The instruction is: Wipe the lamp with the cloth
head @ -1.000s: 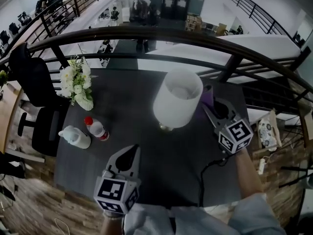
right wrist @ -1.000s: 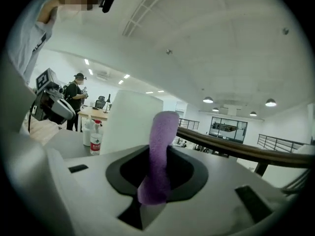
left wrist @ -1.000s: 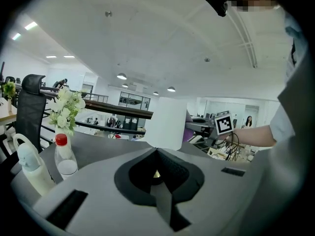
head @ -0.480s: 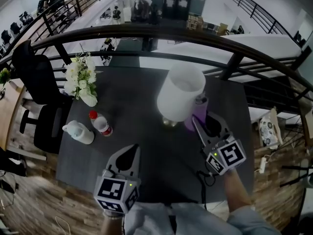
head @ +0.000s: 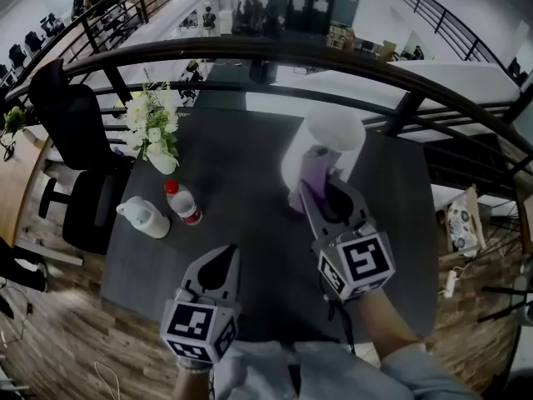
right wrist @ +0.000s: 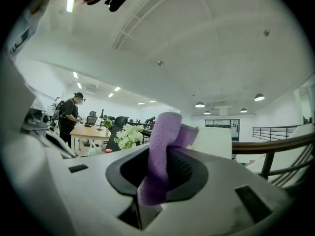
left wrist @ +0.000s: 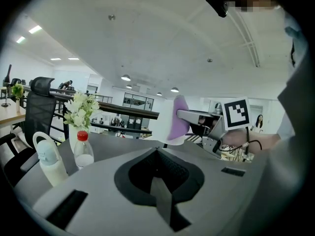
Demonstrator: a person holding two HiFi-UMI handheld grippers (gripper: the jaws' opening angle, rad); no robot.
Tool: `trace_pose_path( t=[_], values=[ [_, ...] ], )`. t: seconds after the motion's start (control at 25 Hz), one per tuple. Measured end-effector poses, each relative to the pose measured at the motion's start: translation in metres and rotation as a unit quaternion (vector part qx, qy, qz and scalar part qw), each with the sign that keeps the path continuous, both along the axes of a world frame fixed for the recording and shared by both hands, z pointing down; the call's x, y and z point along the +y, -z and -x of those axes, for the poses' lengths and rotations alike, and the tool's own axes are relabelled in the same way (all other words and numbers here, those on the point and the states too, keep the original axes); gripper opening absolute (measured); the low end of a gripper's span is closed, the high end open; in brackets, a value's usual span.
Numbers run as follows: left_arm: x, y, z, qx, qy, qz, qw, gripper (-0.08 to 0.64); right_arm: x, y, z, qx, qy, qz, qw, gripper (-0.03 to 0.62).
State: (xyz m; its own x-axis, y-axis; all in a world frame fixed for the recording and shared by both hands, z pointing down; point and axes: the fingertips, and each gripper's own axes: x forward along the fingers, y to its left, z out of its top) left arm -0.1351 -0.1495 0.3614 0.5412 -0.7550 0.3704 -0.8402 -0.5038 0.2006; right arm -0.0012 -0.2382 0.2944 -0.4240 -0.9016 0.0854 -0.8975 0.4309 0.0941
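A purple cloth [head: 314, 167] is clamped by the right gripper [head: 323, 188] against the white lamp [head: 340, 137] at centre frame, while the left gripper [head: 223, 255] is held closed and empty below.

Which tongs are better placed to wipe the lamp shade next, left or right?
Right. The right tongs are shut on the purple cloth and hold it right at the white lamp shade. The left tongs are shut on nothing and sit farther from the lamp.

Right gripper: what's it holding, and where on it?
The purple fabric cloth, pinched at its lower part in the right gripper; its upper end sticks out free.
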Motion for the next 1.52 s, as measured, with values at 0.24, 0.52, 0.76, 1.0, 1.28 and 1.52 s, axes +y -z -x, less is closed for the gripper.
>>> trace_pose_path(
  t=[0.24, 0.52, 0.76, 1.0, 1.28, 1.52],
  values=[
    [0.003, -0.001, 0.011, 0.001, 0.012, 0.000, 0.9999, 0.009, -0.023, 0.004, 0.029, 0.010, -0.008, 0.001, 1.000, 0.095],
    [0.008, -0.002, 0.024, -0.004, 0.027, 0.010, 0.9996, 0.009, -0.036, -0.014, 0.059, 0.018, 0.011, 0.024, 0.999, 0.095],
    [0.015, -0.008, 0.030, -0.012, 0.038, 0.033, 0.9987, 0.009, -0.032, -0.064, 0.079, 0.016, 0.029, 0.069, 0.997, 0.095],
    [0.022, -0.020, 0.029, -0.013, 0.046, 0.052, 0.9975, 0.009, -0.020, -0.145, 0.083, 0.026, 0.041, 0.135, 0.990, 0.095],
    [0.027, -0.031, 0.020, -0.002, 0.057, 0.051, 0.9971, 0.009, -0.027, -0.222, 0.049, 0.085, 0.020, 0.186, 0.979, 0.095],
    [0.034, -0.041, 0.015, -0.022, 0.058, 0.072, 0.9955, 0.009, -0.037, -0.265, -0.004, 0.126, -0.021, 0.216, 0.968, 0.094]
  ],
)
